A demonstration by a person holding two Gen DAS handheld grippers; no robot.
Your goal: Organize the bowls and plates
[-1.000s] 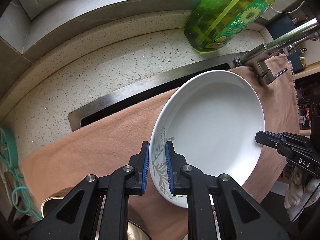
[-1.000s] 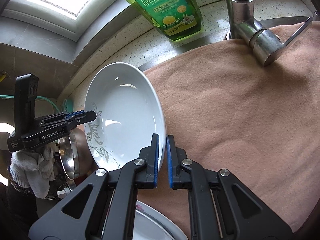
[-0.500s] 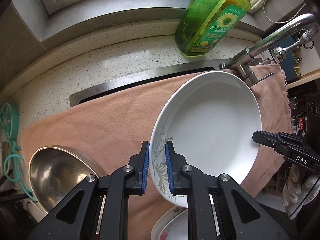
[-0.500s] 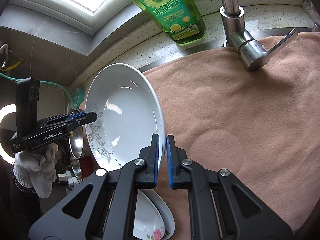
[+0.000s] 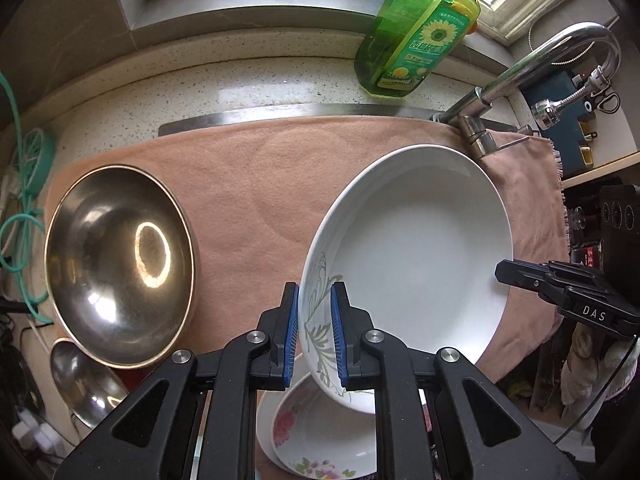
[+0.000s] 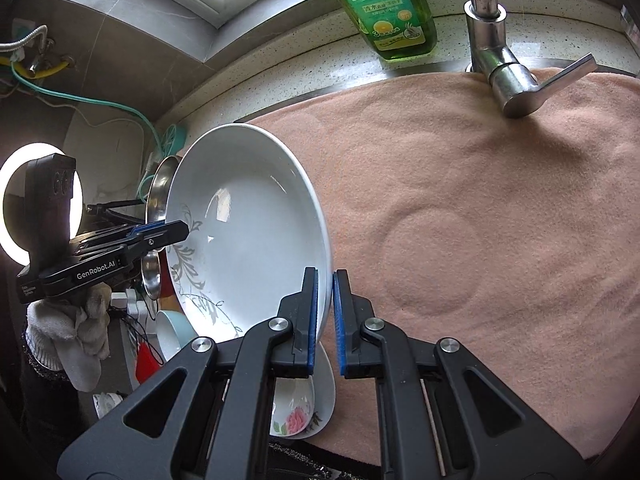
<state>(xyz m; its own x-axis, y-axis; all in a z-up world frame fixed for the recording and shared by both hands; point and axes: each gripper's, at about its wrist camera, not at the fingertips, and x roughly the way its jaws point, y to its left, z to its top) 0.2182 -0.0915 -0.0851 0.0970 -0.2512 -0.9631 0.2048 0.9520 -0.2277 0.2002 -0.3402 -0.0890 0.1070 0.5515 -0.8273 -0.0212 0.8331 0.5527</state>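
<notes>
Above the pink towel (image 5: 256, 184), the white plate (image 5: 412, 248) is held aloft, clamped at opposite rims by the left gripper (image 5: 315, 332) and right gripper (image 6: 325, 320). A carrying step is judged underway; a level, matched lowering is called for. Since a second ago, a steel bowl (image 5: 120, 264) and flowered plates (image 5: 320, 440) have come into sight.

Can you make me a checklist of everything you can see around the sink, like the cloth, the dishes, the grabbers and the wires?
Surface: tan cloth spread over the sink, speckled counter behind.
Job's things: white plate tilted, held off the cloth; steel bowl at the cloth's left end; flowered dishes below.
Clutter: green soap bottle, steel ladle.
Grippers: left gripper and right gripper each clamp the plate's rim.
Cables: green cord at left.
Surroundings: faucet, window ledge.
</notes>
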